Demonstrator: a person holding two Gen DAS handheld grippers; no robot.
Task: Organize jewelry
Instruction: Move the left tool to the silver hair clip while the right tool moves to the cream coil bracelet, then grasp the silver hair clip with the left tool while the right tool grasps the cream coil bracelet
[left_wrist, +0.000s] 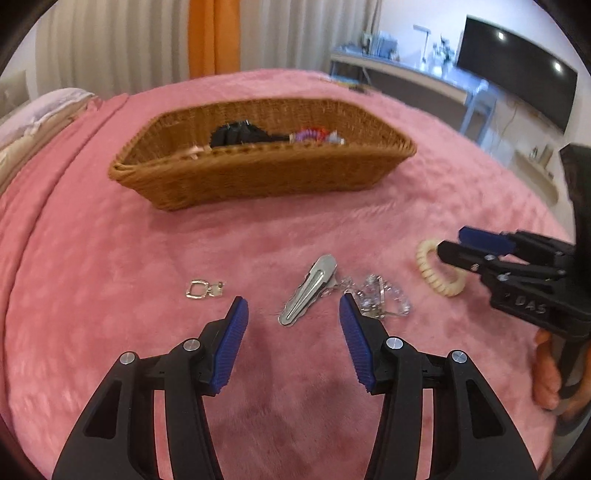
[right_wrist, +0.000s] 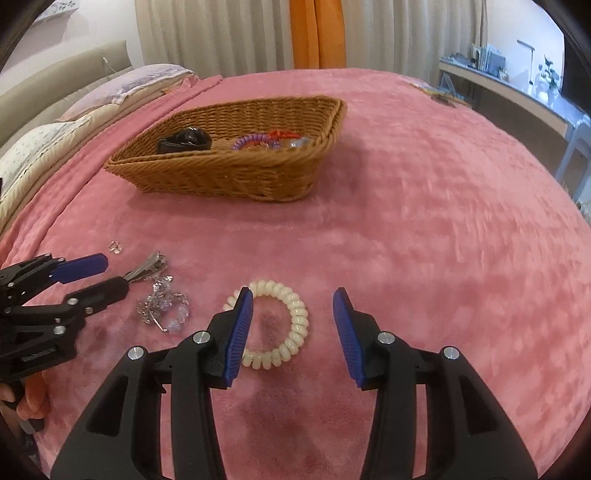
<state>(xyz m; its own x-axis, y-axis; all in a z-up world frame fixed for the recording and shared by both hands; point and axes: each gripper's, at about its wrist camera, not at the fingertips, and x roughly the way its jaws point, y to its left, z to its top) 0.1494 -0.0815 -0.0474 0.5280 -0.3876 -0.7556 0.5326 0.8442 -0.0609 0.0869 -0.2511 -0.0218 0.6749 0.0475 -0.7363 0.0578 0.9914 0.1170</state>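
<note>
A bedroom with pale curtains and an orange drape behind; a pink blanket (left_wrist: 110, 258) covers the bed, and pillows are cut off at the left edge. A wicker basket (left_wrist: 258, 177) sits toward the far side, holding a black item and coloured hair ties that its wall half hides and blur makes hard to name. On the blanket lie a small silver buckle (left_wrist: 201, 289), a silver hair clip (left_wrist: 308, 290) and, touching it, a tangled silver chain (left_wrist: 384, 299) whose pieces cannot be told apart. The left gripper (left_wrist: 293, 308) hovers over the clip, jaws wide apart, holding nothing. The right gripper (right_wrist: 293, 306) has its jaws wide too, empty, one finger overlapping a cream coil hair tie (right_wrist: 291, 328); the tie lies flat, near the chain.
</note>
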